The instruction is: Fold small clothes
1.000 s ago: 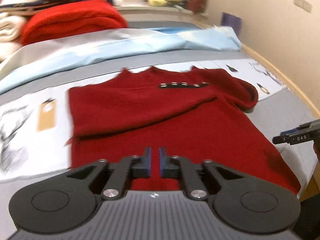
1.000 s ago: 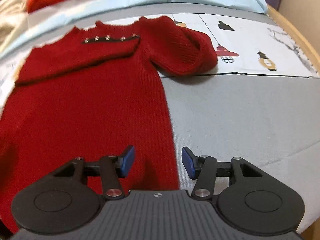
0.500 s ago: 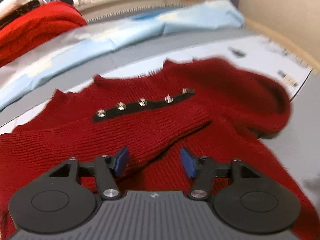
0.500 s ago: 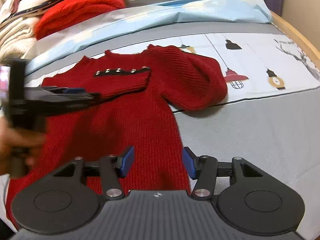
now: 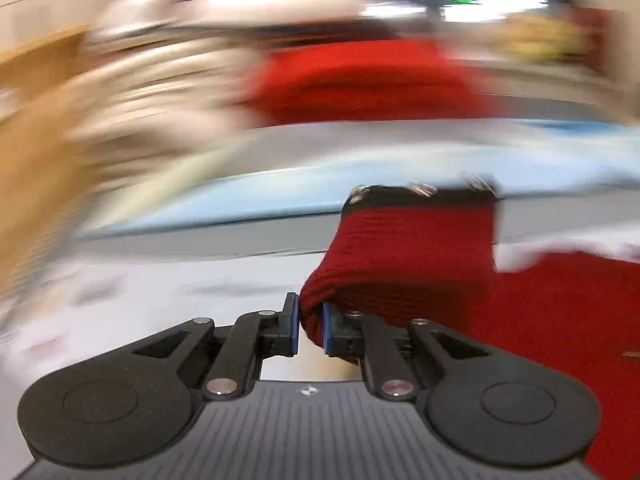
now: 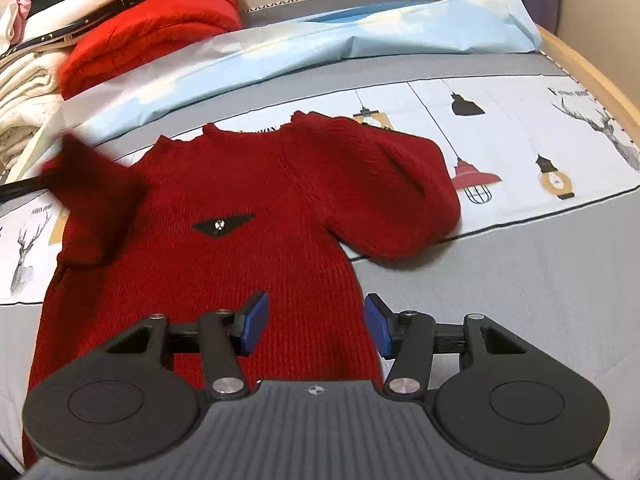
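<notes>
One dark red knitted sweater [image 6: 248,240] is spread flat on the bed cover [image 6: 520,280], neckline away from the cameras and hem toward them, so that its long axis runs from near to far in the right wrist view. Its sleeve [image 5: 412,256] on the left of that view is pinched between the blue pads of the left gripper [image 5: 310,330], whose jaws are closing on the knit; the cuff, with its dark band of metal studs, is held up off the body panel. In the right wrist view the same sleeve appears as a blurred red flap at the sweater's left shoulder, with the gripper's dark fingers just beside it. The other sleeve [image 6: 420,200] lies curled on the cover at the right, touching the body panel only at its shoulder.

The right gripper [image 6: 316,324] is held above the lower right edge of the sweater, jaws parted, with nothing between the pads. The free sleeve lies ahead of it and to the right, so the right hand is judged the nearer one for that sleeve, while the left is already occupied.

Counted: one sweater laid out, two sleeves, one lifted and one lying, and one dark patch with a single stud [image 6: 222,225] on the chest. One pile of folded clothes [image 6: 100,28] is seen at the far left, with a bright red garment in it.
</notes>
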### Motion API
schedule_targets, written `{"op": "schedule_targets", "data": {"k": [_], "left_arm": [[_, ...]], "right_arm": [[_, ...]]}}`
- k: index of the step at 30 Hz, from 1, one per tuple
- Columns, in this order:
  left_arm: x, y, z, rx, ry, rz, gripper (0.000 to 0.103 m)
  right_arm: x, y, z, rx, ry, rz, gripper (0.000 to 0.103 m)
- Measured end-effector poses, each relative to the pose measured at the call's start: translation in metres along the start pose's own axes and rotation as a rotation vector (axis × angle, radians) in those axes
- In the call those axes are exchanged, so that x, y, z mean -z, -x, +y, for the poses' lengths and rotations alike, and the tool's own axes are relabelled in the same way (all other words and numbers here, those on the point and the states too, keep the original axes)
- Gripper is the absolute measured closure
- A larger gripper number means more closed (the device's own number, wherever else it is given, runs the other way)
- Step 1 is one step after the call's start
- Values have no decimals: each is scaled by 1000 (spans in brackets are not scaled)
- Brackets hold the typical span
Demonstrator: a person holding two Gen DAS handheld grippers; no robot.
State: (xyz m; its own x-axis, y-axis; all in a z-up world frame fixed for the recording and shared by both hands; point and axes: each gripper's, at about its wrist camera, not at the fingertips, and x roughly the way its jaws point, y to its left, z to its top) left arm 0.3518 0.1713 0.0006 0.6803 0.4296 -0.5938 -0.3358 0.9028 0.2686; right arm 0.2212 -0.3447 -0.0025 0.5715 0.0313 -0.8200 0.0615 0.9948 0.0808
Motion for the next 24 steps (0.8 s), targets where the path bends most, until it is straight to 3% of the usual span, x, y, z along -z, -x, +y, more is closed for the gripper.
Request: {"op": "schedule_targets", "data": {"k": [1, 2, 3, 4, 6, 8, 10, 12, 13, 15, 16, 18, 24], "left_arm": [[1, -9, 44, -178, 65, 58, 85], [0, -9, 79, -304, 137, 102, 85], [-3, 0, 103, -332, 204, 98, 85], [-9, 17, 123, -302, 264, 46, 85], [-20, 50, 129, -243, 272, -42, 80], [-21, 80, 125, -140, 332, -104, 63], [-14, 96, 107, -2, 365, -127, 55], [4, 101, 86, 85, 374, -134, 54], [14, 97, 73, 104, 367, -109, 54], [26, 73, 40, 139, 348, 85, 56], [31, 68, 27, 196, 370, 141, 56], [35, 58, 7, 275, 379, 184, 56], [34, 40, -38, 264, 261, 182, 56]], "right_arm": [[-1, -1, 1, 3, 1, 2, 48], [-1, -2, 3, 6, 2, 4, 48], [-1, -3, 4, 9, 4, 5, 48], [-1, -3, 5, 14, 6, 3, 47], [-3, -3, 4, 27, 12, -5, 45], [-6, -4, -1, 58, -5, -19, 45], [-10, -6, -12, 88, -56, -27, 45], [-14, -6, -24, 90, -129, -53, 46], [-16, -5, -29, 92, -159, -70, 47], [-19, -5, -39, 106, -217, -120, 58], [-22, -6, -43, 114, -234, -144, 62], [-27, -11, -50, 126, -253, -182, 66], [-63, -58, -63, 192, -170, -236, 62]]}}
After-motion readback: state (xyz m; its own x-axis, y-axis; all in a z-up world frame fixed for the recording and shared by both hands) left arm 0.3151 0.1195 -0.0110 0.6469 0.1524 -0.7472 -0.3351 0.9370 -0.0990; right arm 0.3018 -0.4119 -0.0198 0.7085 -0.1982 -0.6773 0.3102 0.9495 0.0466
